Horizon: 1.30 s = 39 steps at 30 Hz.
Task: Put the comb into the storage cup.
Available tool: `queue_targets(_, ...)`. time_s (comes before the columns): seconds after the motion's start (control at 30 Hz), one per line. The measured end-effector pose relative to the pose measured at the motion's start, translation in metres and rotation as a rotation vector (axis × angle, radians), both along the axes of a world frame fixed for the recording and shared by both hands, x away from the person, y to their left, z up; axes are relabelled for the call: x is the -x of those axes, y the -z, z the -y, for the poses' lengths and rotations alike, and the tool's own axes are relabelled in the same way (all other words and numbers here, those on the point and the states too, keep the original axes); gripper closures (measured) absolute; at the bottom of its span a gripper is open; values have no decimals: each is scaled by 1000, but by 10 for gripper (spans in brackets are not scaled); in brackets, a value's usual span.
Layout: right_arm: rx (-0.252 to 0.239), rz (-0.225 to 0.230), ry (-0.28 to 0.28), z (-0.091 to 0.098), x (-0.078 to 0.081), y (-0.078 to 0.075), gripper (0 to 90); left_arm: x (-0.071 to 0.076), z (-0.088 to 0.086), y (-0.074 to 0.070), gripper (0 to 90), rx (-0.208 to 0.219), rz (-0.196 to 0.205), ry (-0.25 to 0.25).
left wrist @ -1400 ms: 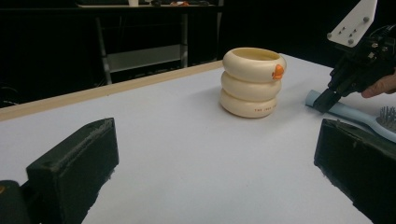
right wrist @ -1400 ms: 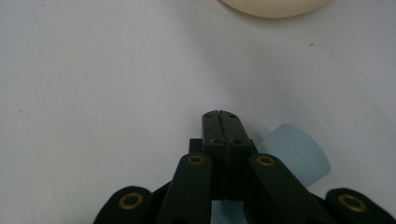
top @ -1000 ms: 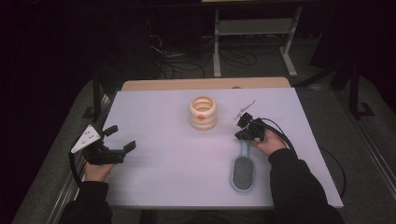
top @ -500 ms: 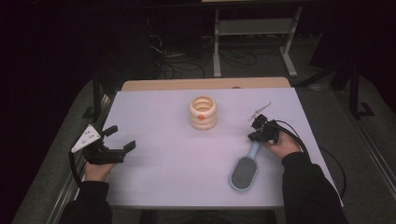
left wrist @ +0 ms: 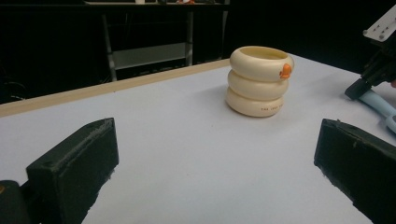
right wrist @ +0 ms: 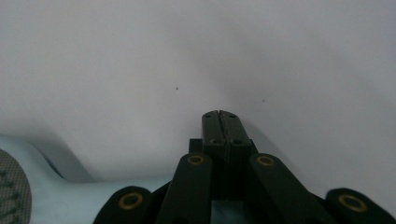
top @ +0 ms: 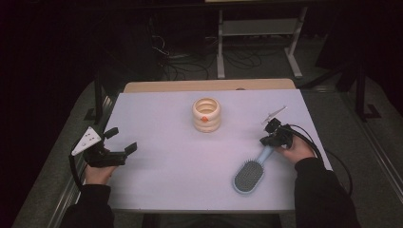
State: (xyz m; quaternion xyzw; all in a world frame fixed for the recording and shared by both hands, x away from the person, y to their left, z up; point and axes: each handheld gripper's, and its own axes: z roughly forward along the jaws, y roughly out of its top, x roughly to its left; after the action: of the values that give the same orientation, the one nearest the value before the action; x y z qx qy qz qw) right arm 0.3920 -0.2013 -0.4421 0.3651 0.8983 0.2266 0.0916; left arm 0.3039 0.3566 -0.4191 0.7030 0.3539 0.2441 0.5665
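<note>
High view puts the right gripper [top: 269, 137] at the table's [top: 161, 180] right side with its jaws pressed together on nothing, tips just over the far end of the brush's [top: 250, 174] pale blue handle, while the brush lies flat with its head toward the near edge. Right gripper view has those two jaws meeting flush above the white top, the handle passing just beneath them. Over at the left edge the left gripper [top: 121, 140] is spread wide and empty, pointed toward the ringed cup [left wrist: 258, 80] standing mid-table, farther back.
</note>
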Motion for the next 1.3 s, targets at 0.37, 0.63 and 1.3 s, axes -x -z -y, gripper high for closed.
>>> queue_targets(0.37, -13, -9, 21, 15, 8, 3, 888, 0, 0, 0, 0, -5, -1, -4)
queue_targets(0.63, -22, -9, 27, 21, 13, 3, 888, 0, 0, 0, 0, -7, 0, -3)
queue_targets(1.3, -33, 12, 22, 39, 42, 4, 876, 1, 0, -1, 0, 3, 1, 2)
